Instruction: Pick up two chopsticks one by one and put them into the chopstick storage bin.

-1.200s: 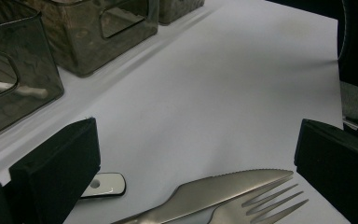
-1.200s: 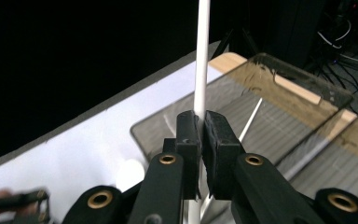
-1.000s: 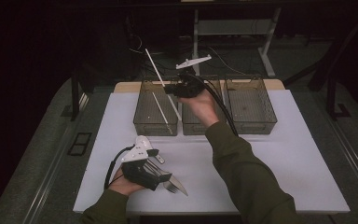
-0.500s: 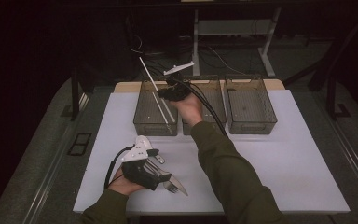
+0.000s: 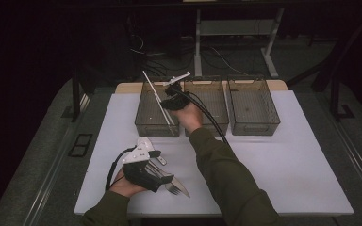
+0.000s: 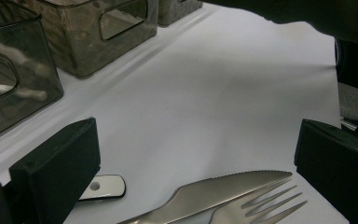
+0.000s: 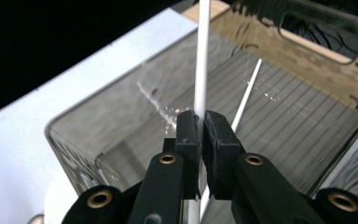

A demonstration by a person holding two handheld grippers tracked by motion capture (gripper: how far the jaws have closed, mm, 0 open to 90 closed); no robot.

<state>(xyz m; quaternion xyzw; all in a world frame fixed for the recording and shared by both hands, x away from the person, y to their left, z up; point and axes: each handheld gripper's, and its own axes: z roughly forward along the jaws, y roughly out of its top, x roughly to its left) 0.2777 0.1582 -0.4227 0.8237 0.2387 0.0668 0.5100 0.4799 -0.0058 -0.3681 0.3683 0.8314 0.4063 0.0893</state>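
Note:
My right gripper (image 5: 166, 100) (image 7: 202, 122) is shut on a long white stick (image 5: 154, 92) (image 7: 201, 56) and holds it tilted over the left smoky bin (image 5: 147, 126) (image 7: 70, 140). A second white stick (image 7: 247, 95) lies on that bin's floor. At the mat's front left my left gripper (image 5: 167, 178) (image 6: 198, 142) stands open and low. A steel knife (image 5: 183, 191) (image 6: 214, 193) and a fork (image 5: 172, 190) (image 6: 268, 205) lie side by side between its jaws, untouched. A small white handle end (image 6: 103, 186) lies by its left jaw.
Three smoky bins stand in a row at the back of the white mat (image 5: 287, 165): the left one, a middle one (image 5: 213, 101) and a right one (image 5: 254, 106). My right sleeve (image 5: 221, 174) crosses the mat's middle. Cables and table legs show in the dark behind.
My right gripper has carried the white stick left and slightly down, from above the middle bin to over the left bin. The left gripper has not moved.

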